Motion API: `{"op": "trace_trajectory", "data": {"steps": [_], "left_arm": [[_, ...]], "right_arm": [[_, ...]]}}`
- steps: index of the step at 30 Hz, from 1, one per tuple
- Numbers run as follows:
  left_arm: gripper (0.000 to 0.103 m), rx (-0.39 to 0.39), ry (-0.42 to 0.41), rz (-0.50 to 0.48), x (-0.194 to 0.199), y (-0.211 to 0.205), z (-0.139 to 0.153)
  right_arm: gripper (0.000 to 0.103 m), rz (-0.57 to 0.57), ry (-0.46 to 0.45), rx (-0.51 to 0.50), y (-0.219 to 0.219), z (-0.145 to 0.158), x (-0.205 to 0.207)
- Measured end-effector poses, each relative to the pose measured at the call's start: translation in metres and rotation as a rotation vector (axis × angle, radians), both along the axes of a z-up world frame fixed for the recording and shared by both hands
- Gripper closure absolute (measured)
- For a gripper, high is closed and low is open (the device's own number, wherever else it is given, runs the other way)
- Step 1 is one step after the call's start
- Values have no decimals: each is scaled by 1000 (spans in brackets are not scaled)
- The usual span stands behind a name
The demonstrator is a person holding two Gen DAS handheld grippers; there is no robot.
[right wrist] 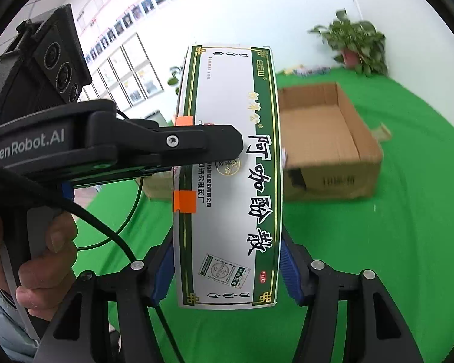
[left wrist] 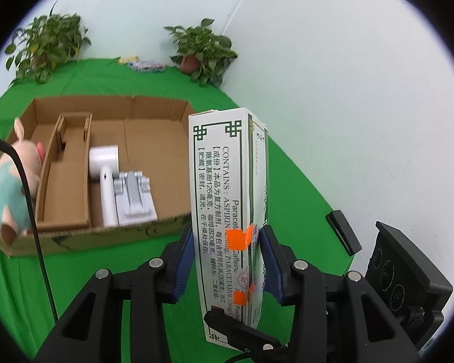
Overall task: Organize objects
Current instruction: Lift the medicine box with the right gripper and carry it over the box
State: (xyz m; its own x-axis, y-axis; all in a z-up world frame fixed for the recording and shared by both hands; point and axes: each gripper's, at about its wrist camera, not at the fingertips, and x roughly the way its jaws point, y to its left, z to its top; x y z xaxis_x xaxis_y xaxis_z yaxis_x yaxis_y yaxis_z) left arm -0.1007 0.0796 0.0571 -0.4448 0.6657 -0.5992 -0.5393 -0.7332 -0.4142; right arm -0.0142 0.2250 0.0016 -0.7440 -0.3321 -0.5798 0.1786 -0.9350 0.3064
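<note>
A white and green medicine box [left wrist: 227, 211] with orange tape is held upright above the green cloth. My left gripper [left wrist: 227, 251] is shut on its narrow sides. In the right wrist view the box [right wrist: 230, 181] shows its broad printed face, and my right gripper [right wrist: 227, 269] has its blue pads against its two long edges. The left gripper's finger [right wrist: 196, 145] presses on the box face from the left. A shallow cardboard tray [left wrist: 163, 115] lies beyond to the left and holds a white device [left wrist: 106, 175] and a grey-white part [left wrist: 133, 193].
A plush pig [left wrist: 9, 187] leans on the tray's left edge. Two potted plants [left wrist: 199, 51] stand at the back by the white wall. The tray [right wrist: 357, 151] also shows in the right wrist view, right of the box. Small packets [left wrist: 145, 66] lie at the far edge.
</note>
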Motion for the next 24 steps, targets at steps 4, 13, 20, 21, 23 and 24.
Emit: {"op": "trace_trajectory", "data": {"steps": [4,13,20,21,23,24], "left_arm": [[62,-12,29,-14,-9,9,13],[62,-7,52,-51,-46,12,34],[62,-29,78,-66,-107,27,65],[62,-34,74,-61,-115,30,66],[62,-41,56,-54,-132,35,68],[62,-43,46,-53,-140,36,67]], "right_arm": [[45,-12,44,0,2,18,-5],[45,-53,53,-2,8,45,-38],[45,-55,30,-21,26,90,-99],[45,-49,14,-42,30,95,-110],[45,-37,-20,-76,38,101,-132],[45,-34,-31,-81,40,101,-142]]}}
